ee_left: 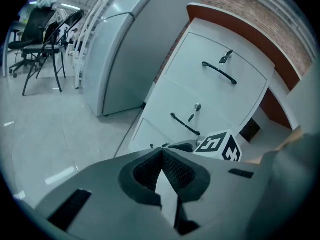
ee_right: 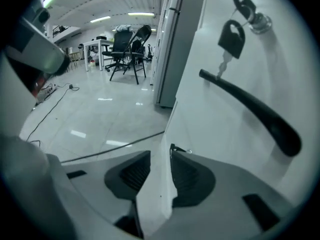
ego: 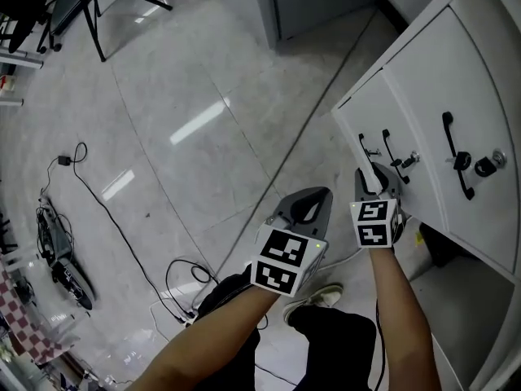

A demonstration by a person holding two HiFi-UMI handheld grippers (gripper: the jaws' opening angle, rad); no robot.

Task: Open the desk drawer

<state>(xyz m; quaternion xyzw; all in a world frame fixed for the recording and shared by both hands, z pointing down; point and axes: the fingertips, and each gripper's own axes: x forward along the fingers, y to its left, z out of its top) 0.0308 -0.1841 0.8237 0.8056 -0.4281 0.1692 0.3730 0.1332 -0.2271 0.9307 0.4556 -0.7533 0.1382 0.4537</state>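
Note:
A white drawer cabinet (ego: 423,96) stands at the right, its three drawer fronts shut. Each front has a black bar handle (ego: 454,155) and a lock with a key (ego: 407,160). My right gripper (ego: 374,176) is low at the cabinet's lower fronts, close to the lowest handle (ego: 362,147). Its jaws are open and hold nothing. In the right gripper view (ee_right: 162,151) the cabinet's white edge shows in the gap, with a handle (ee_right: 250,109) and a hanging key (ee_right: 230,41) up to the right. My left gripper (ego: 321,192) hangs over the floor left of the cabinet, shut and empty (ee_left: 161,151).
Black cables (ego: 106,206) trail over the grey tiled floor (ego: 203,96) at the left and below my arms. A grey metal cabinet (ee_left: 112,59) stands beyond the drawers, with office chairs (ee_left: 42,39) far back. The person's shoe (ego: 321,298) is under my hands.

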